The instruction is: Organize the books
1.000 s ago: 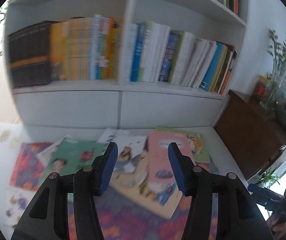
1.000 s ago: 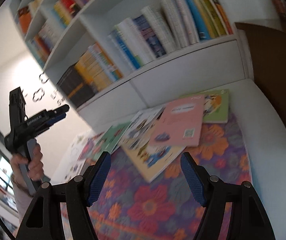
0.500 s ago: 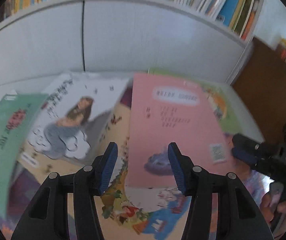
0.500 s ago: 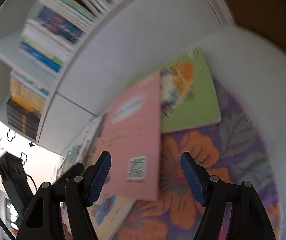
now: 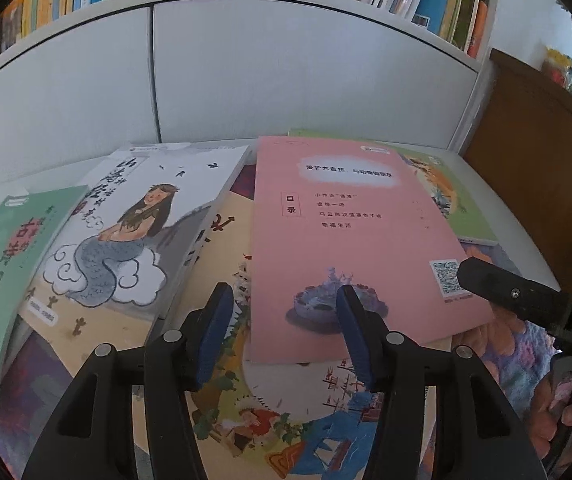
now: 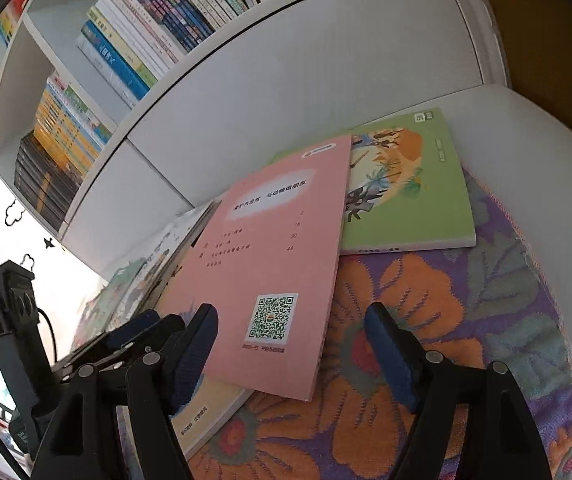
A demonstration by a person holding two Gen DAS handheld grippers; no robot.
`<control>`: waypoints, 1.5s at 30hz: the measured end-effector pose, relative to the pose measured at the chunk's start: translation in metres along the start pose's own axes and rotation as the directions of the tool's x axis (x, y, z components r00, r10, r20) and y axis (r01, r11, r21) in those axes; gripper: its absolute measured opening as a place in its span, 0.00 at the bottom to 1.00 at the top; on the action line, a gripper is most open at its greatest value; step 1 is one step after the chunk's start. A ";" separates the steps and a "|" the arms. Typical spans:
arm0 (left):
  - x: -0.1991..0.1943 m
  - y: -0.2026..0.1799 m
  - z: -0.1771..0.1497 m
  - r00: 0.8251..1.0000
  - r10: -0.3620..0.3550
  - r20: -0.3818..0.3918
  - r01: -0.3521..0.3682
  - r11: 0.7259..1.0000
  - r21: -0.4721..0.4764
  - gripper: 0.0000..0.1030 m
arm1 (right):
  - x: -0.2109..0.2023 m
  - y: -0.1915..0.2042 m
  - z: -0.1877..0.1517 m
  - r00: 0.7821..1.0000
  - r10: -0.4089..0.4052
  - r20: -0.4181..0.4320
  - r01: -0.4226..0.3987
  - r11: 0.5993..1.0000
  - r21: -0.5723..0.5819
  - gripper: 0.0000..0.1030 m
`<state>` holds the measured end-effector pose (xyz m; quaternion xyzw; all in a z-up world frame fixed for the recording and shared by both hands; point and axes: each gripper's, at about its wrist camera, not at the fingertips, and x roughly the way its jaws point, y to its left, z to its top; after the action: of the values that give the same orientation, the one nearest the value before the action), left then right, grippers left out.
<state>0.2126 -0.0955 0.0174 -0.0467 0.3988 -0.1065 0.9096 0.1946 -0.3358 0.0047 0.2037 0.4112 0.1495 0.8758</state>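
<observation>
While both grippers hang just over the books, I see my left gripper (image 5: 282,336) with its jaws apart and empty at the near edge of the pink book (image 5: 350,240). My right gripper (image 6: 292,354) has just been opening, nothing clamped, around that book's corner. Behind lies a green book (image 6: 406,184), then the bookshelf (image 6: 286,72).

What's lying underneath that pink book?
The pink book lies over a large cream picture book on its left and a green book at its far right corner. Whatever lies beneath its middle is covered.
</observation>
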 end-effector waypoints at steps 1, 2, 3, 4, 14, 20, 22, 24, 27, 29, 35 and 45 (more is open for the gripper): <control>0.000 0.000 0.000 1.000 -0.003 0.000 0.003 1.000 -0.003 0.49 | 0.001 0.000 0.002 1.000 0.018 -0.003 -0.018 1.000 0.011 0.73; -0.001 0.001 0.000 1.000 -0.005 0.000 0.005 1.000 -0.005 0.49 | 0.001 -0.001 0.002 1.000 0.030 -0.009 -0.030 0.999 0.015 0.73; 0.000 0.000 0.000 1.000 -0.007 -0.002 0.007 1.000 -0.003 0.49 | 0.001 0.001 0.002 0.999 0.048 -0.019 -0.048 0.999 0.018 0.72; 0.000 -0.001 0.000 1.000 -0.011 -0.003 0.011 1.000 0.001 0.50 | 0.003 0.003 0.003 0.995 0.090 -0.041 -0.090 0.996 0.020 0.67; -0.002 0.009 0.001 0.998 -0.065 -0.008 0.065 0.997 -0.052 0.50 | -0.009 0.005 0.006 0.960 0.277 -0.032 -0.272 0.955 0.117 0.62; -0.003 0.021 0.003 0.991 -0.135 -0.012 0.133 0.985 -0.111 0.51 | 0.004 0.007 0.000 0.952 0.303 -0.044 -0.292 0.941 0.171 0.13; -0.005 0.019 0.003 0.989 -0.144 -0.025 0.140 0.984 -0.106 0.51 | 0.001 0.008 -0.001 0.958 0.285 -0.024 -0.278 0.947 0.159 0.11; -0.008 0.021 0.003 0.984 -0.172 -0.051 0.164 0.978 -0.133 0.50 | -0.010 0.012 0.002 0.967 0.256 0.021 -0.256 0.958 0.132 0.10; -0.018 0.024 0.001 0.980 -0.171 -0.102 0.150 0.971 -0.184 0.49 | -0.030 0.026 0.011 0.981 0.181 0.072 -0.183 0.983 0.030 0.09; -0.024 0.023 -0.005 0.979 -0.122 -0.163 0.095 0.982 -0.160 0.48 | -0.043 0.033 0.016 0.984 0.161 0.071 -0.161 0.987 0.004 0.09; -0.083 0.033 -0.032 0.973 -0.034 -0.228 0.016 0.997 -0.080 0.47 | -0.102 0.078 0.021 0.991 0.055 0.124 -0.030 0.981 -0.193 0.09; -0.186 0.073 -0.088 0.989 0.009 -0.145 -0.027 0.992 -0.122 0.47 | -0.141 0.191 -0.089 1.000 0.011 -0.027 -0.022 0.882 -0.471 0.10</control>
<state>0.0365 0.0187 0.0789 -0.0913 0.4699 -0.0766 0.8747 0.0204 -0.2090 0.1381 -0.0133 0.3711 0.2548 0.8928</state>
